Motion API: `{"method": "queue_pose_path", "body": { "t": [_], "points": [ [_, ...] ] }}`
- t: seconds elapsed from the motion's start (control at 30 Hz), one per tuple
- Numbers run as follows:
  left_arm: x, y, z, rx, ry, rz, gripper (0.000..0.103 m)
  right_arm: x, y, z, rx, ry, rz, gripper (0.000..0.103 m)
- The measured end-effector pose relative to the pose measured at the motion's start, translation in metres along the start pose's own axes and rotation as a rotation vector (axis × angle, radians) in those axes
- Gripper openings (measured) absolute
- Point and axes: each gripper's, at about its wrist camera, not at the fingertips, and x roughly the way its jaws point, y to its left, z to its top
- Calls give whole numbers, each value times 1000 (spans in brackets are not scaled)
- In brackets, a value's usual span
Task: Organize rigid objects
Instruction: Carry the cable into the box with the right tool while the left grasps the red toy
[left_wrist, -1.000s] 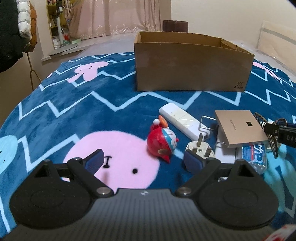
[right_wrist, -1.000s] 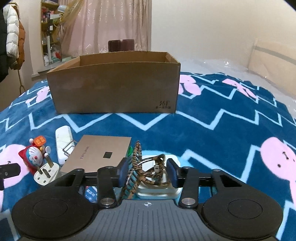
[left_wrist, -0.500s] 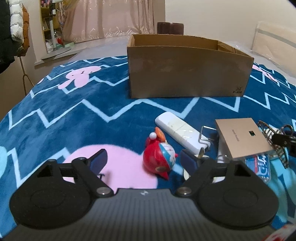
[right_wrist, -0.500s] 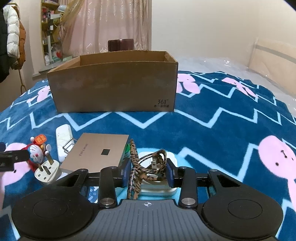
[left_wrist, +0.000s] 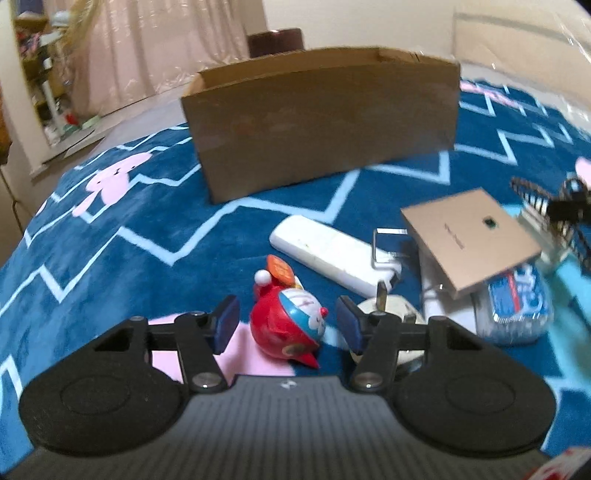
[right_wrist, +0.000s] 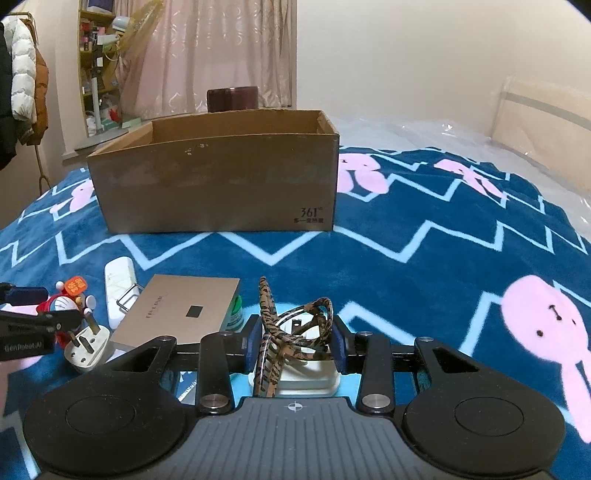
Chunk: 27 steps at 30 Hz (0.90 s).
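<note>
A blue zigzag blanket (right_wrist: 424, 236) with pink rabbits covers the bed; pink curtains (right_wrist: 221, 55) hang behind; jackets (right_wrist: 22, 85) hang at left.

Cardboard box (right_wrist: 218, 184), centre of right wrist frame: "361" printed in black at lower right corner of front face; smaller line beneath it unreadable.

Left gripper (right_wrist: 22, 332), left edge of right wrist frame: white lettering "GenRobot.AI" on black body.

Beige flat box (right_wrist: 181, 314), lower left: faint lettering, unreadable.

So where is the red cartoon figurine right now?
In the left wrist view the red figurine lies on the blanket between the left gripper's open jaws, beside the white plug.
</note>
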Motion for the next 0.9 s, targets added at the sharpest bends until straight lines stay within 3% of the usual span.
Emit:
{"method": "queue_pose_path", "body": {
  "t": [0.1, 0.7, 0.9],
  "points": [
    [6, -4, -3, 37, 26, 12, 41, 3, 0, 0, 5, 9, 7, 35],
    [-37, 11, 23, -24, -17, 4, 40, -25, -12, 23, 3, -43, 29, 35],
    [-50, 21, 54, -62, -54, -20, 40, -23, -18, 54, 19, -41, 95, 35]
  ]
}}
